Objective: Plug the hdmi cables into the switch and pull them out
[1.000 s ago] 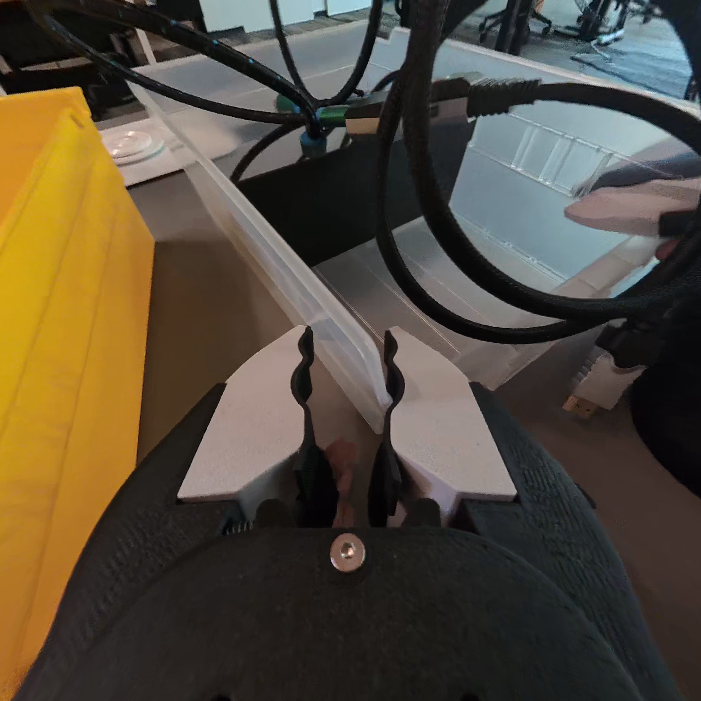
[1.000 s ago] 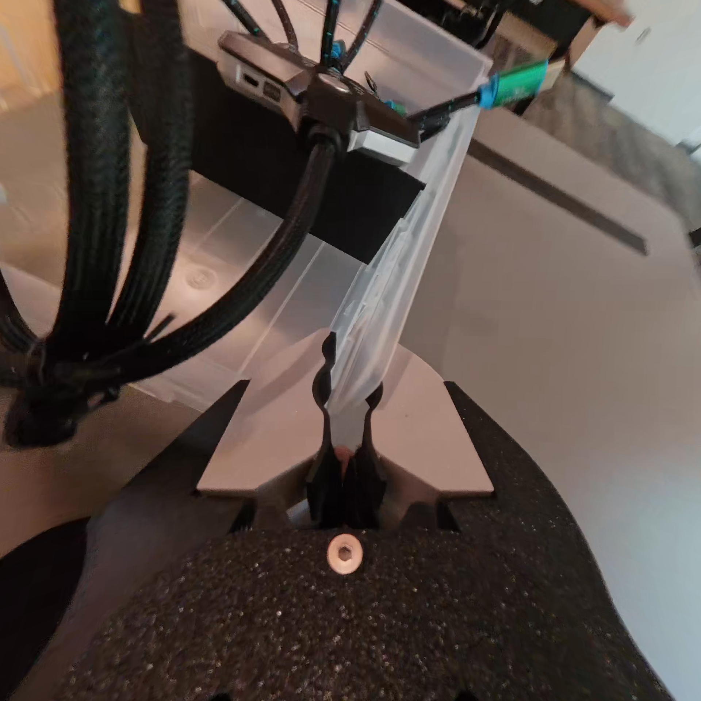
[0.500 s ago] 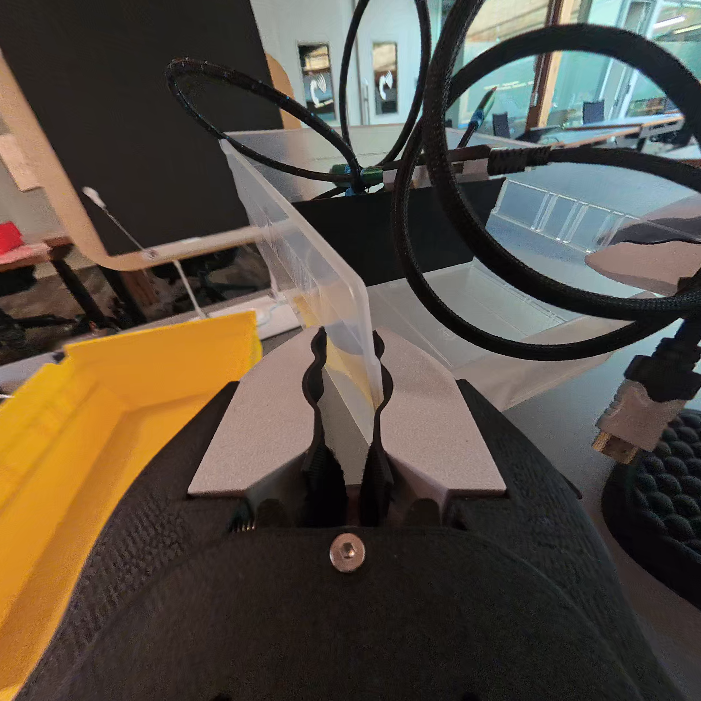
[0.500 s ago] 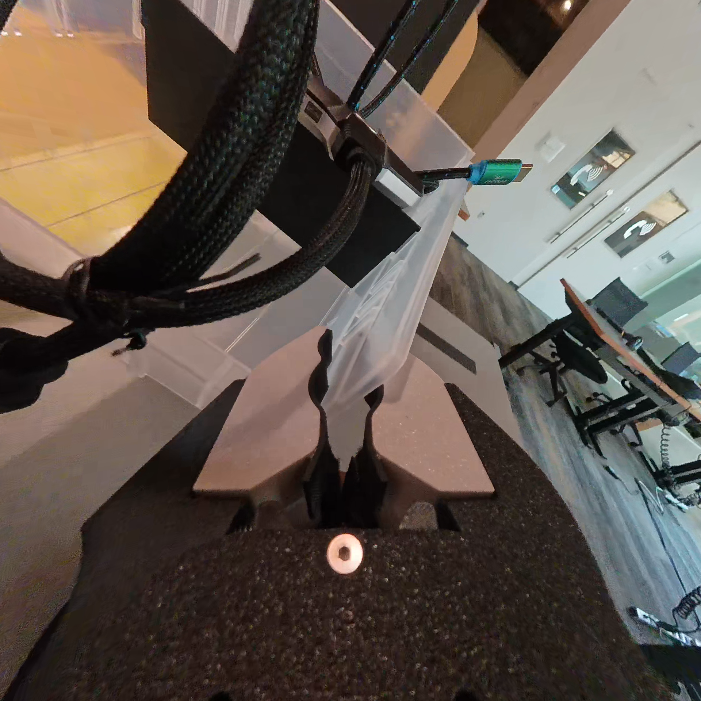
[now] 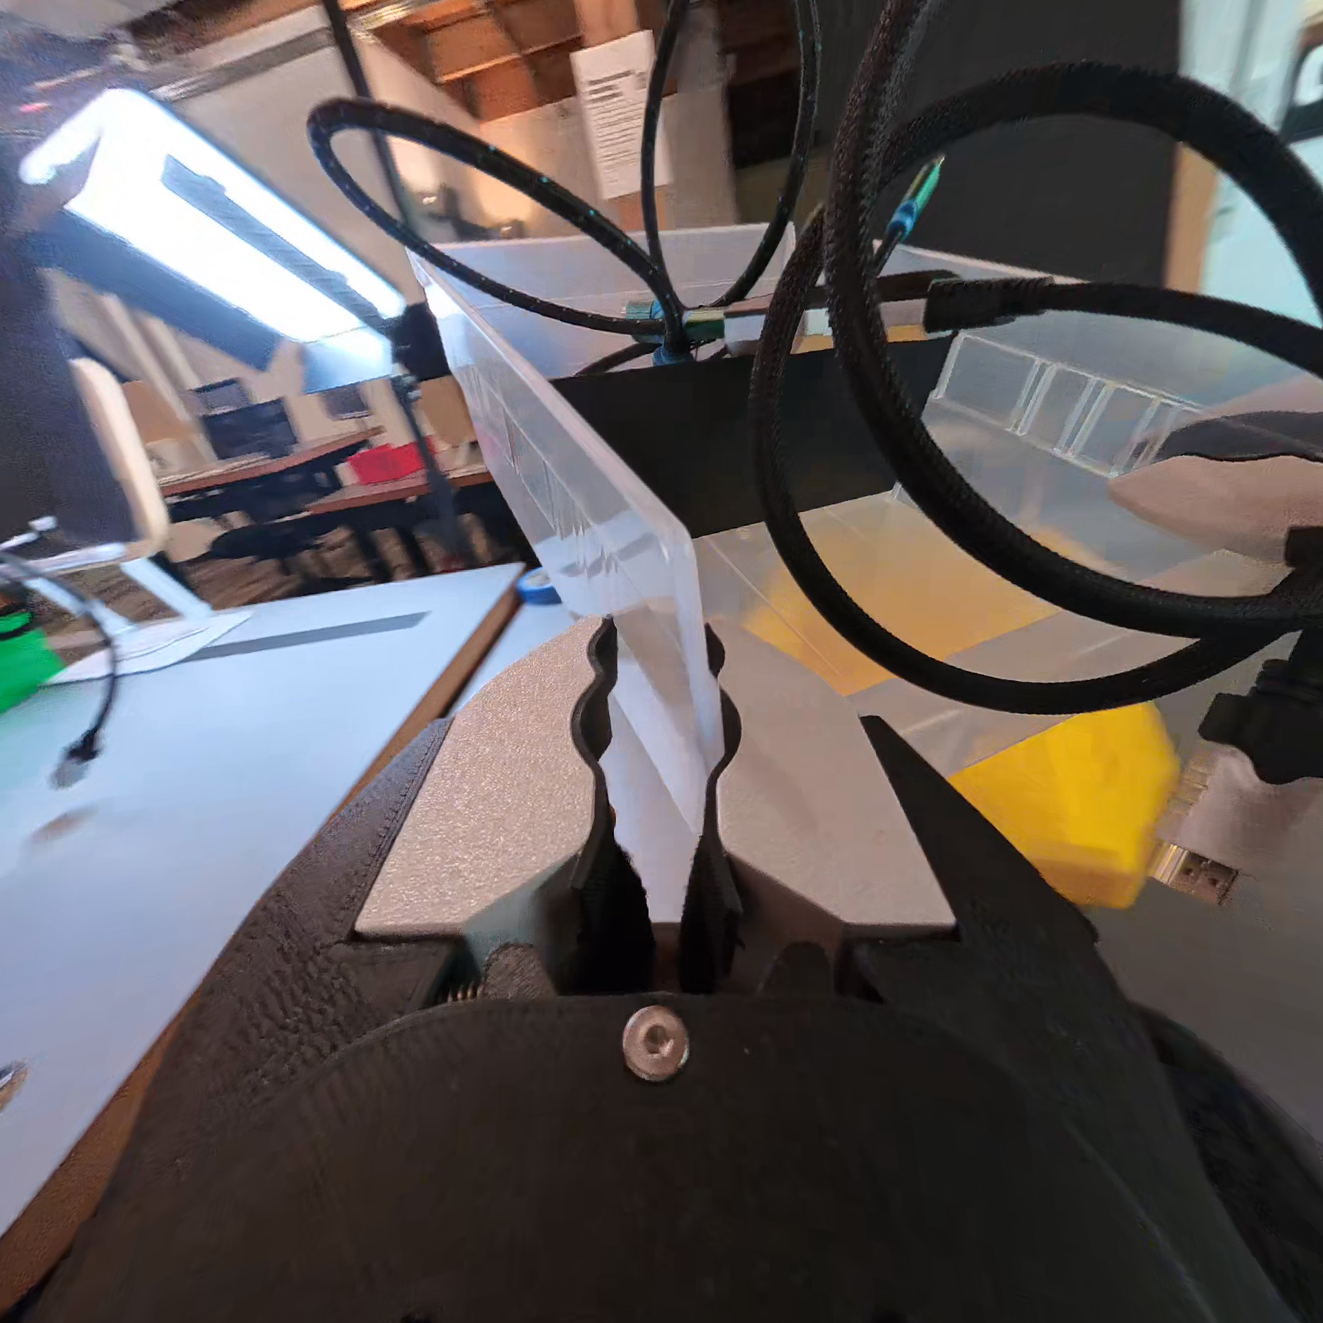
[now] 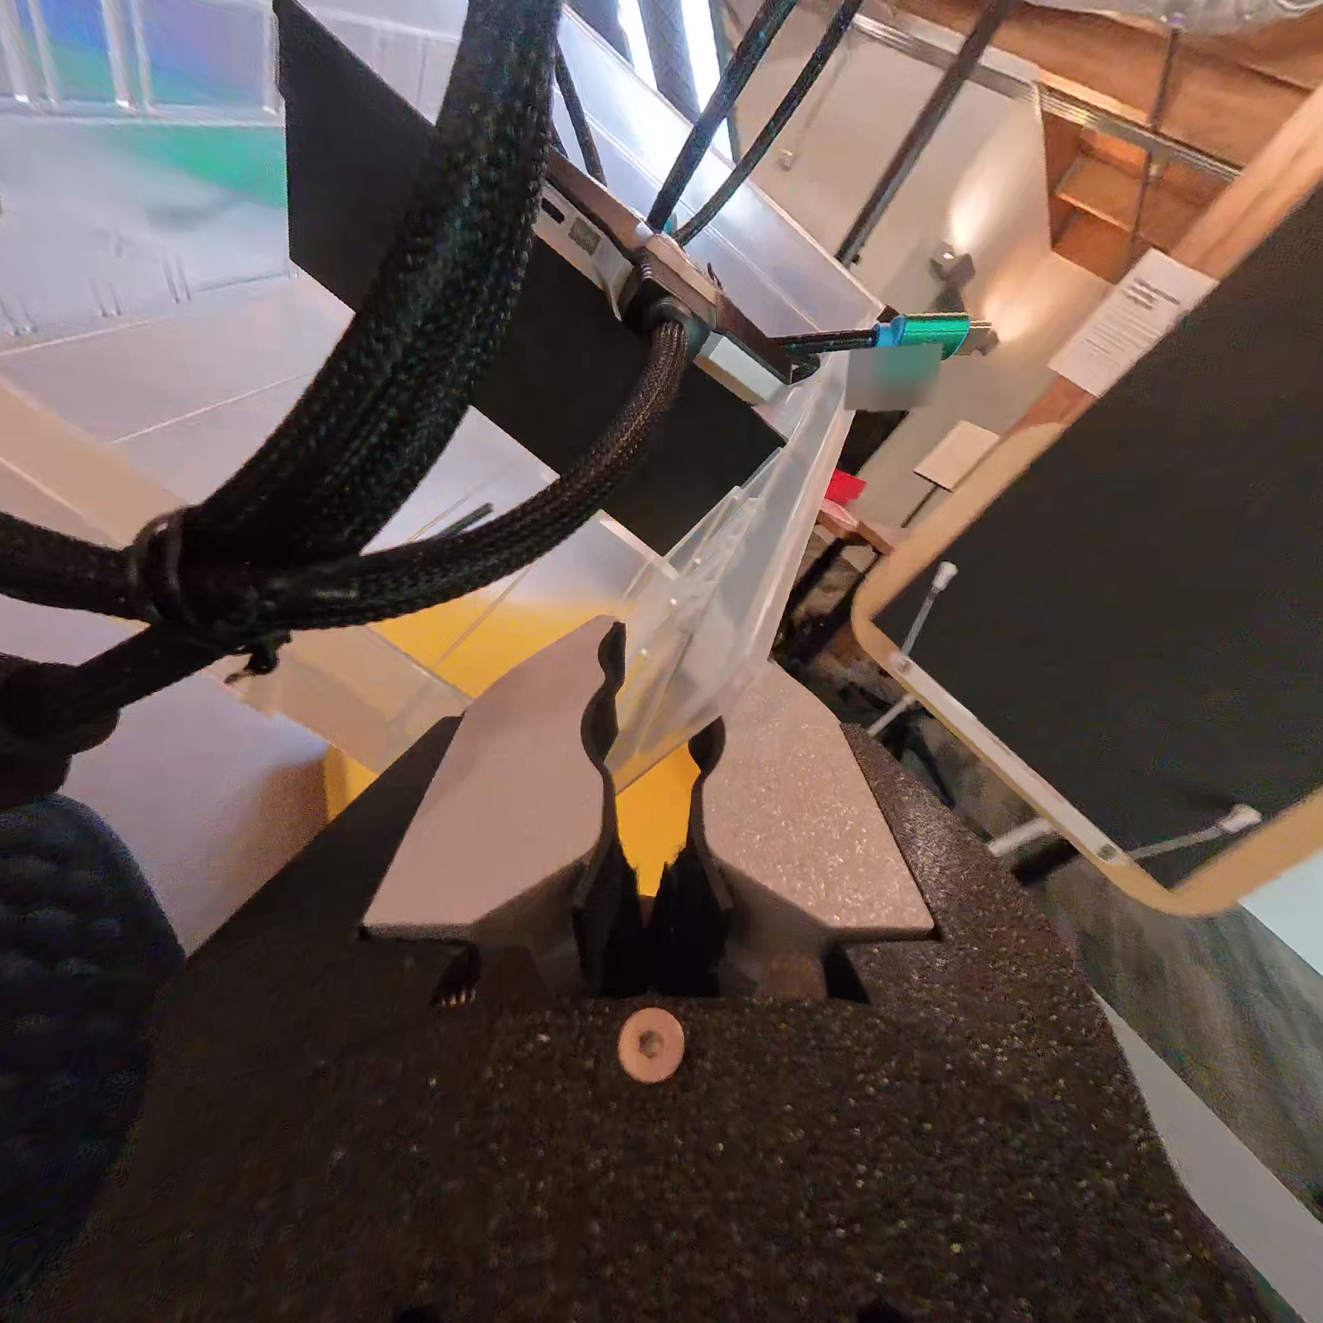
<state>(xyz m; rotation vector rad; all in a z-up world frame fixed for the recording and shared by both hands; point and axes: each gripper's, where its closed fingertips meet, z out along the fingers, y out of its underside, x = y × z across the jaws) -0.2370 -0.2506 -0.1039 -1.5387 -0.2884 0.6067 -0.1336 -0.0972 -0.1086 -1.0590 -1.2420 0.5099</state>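
Note:
A clear plastic bin (image 5: pixel 573 458) is held up in the air by both grippers. My left gripper (image 5: pixel 658 644) is shut on its near left wall. My right gripper (image 6: pixel 658 687) is shut on its near right corner (image 6: pixel 716 630); its finger shows in the left wrist view (image 5: pixel 1217 494). Inside the bin a black block (image 6: pixel 573 372) carries the silver HDMI switch (image 6: pixel 687 286), which also shows in the left wrist view (image 5: pixel 744 326). Thick black braided cables (image 6: pixel 401 358) loop out of it. A green-blue plug (image 6: pixel 923 333) sticks out free. A silver plug (image 5: pixel 1203 823) hangs loose.
A yellow bin (image 5: pixel 1059 802) lies below the clear bin. A white table (image 5: pixel 215 752) with a desk lamp (image 5: pixel 215 215), a loose cable and a green object (image 5: pixel 21 658) is to the left. A black wood-framed panel (image 6: pixel 1110 608) stands to the right.
My left gripper has shut on the bin wall. Both grippers have lifted the bin off the table and tilted upward; the yellow bin now shows beneath it.

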